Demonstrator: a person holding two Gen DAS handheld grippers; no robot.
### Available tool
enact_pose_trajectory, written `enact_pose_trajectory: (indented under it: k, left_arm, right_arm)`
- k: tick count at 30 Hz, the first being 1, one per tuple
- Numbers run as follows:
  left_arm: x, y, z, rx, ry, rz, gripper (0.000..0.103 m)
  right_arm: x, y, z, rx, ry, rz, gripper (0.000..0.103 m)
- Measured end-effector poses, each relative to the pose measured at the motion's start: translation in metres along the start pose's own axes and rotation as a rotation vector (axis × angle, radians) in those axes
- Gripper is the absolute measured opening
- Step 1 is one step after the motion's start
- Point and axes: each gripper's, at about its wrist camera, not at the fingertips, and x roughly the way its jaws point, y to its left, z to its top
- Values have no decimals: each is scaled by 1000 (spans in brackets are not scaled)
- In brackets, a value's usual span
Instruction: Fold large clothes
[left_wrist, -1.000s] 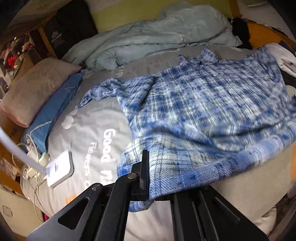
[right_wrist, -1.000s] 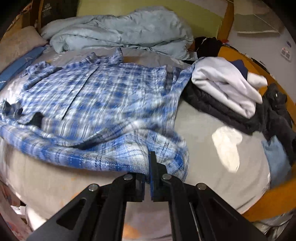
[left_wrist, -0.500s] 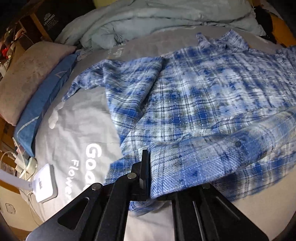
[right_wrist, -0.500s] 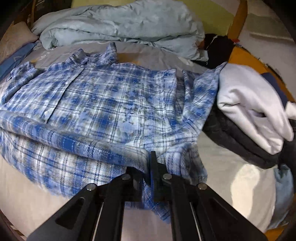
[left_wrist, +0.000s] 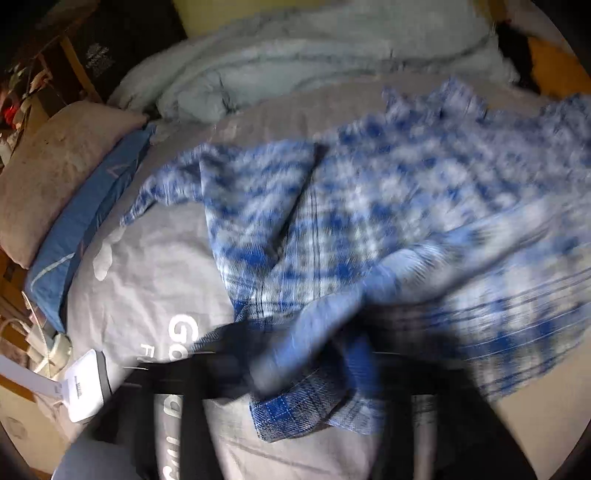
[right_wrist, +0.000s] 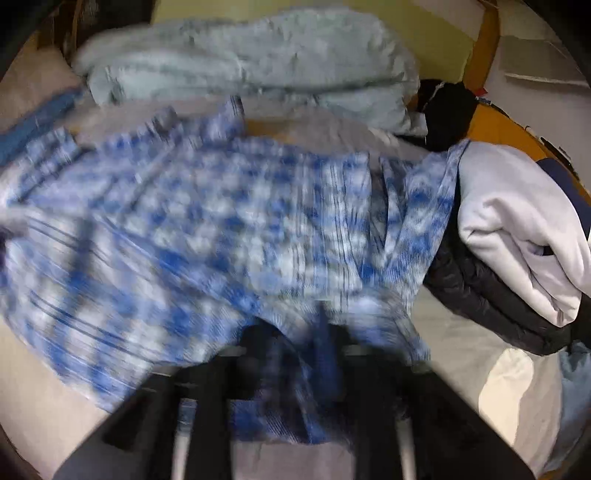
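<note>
Both views are strongly blurred, so at the near edge I cannot tell if the left gripper (left_wrist: 295, 373) or the right gripper (right_wrist: 295, 350) is clamped or released; shirt cloth covers the fingers. The blue plaid shirt (left_wrist: 406, 206) lies spread on the grey bed sheet (left_wrist: 147, 266). Farther back lies a pale blue duvet (right_wrist: 251, 66), and a white garment (right_wrist: 517, 221) at the right.
</note>
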Motion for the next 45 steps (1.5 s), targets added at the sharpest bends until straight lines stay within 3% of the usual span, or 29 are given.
enact_pose_trajectory:
  k: [1,4,7,12,16,18,20,21,23,25,27,30,33,36,39,41,43,45]
  left_arm:
    - [-10,6,0,-39,-36,-46,92]
    - [-32,25,2,-135,-103,-135,95]
    - [-42,40,0,-198,-137,-147,98]
    - [-31,56,-6,-253,-77,-93,98]
    - [-21,64,-13,-274,-41,-78,98]
    - [-20,63,-14,-266,-43,-70,98]
    - [-21,60,-15,-251,-51,-63,98]
    - [-22,58,-16,-244,-57,-59,98]
    - [-25,54,-15,-227,-73,-54,98]
    - [-30,50,-15,-208,-96,-50,98]
    - [-37,48,-14,-199,-139,-56,98]
    - [-43,45,-12,-179,-183,-50,98]
    - [-39,42,-12,-163,-169,-24,98]
    - [-28,47,-11,-204,-124,-70,98]
    - [-22,57,-10,-262,-97,-115,98]
    - [-22,62,-10,-286,-98,-117,96]
    - [-21,65,-11,-302,-94,-123,91]
    - [-20,67,-12,-310,-88,-138,75]
  right_arm:
    - [-9,-3,1,17,-42,4,77]
    - [-42,-17,3,77,-173,10,81]
    - [-64,-41,2,174,-235,30,90]
    - [-67,-68,-9,227,-177,0,90]
    - [-50,-71,-17,206,-63,61,89]
    - [-39,-70,-23,202,-17,94,75]
    - [-29,-65,-26,175,20,108,46]
    - [-25,-61,-26,148,33,95,38]
    - [-19,-55,-26,120,46,47,2]
    - [-22,-53,-23,136,23,28,2]
    - [-45,-55,-14,166,-104,35,2]
    - [-66,-69,-1,219,-226,17,2]
    - [-40,-81,10,258,-138,15,2]
    - [0,-82,9,265,-4,-10,2]
    - [16,-77,8,229,41,-61,6]
    - [14,-77,6,229,44,-84,35]
    - [3,-81,6,252,5,-101,52]
    - [-14,-84,4,278,-45,-97,65]
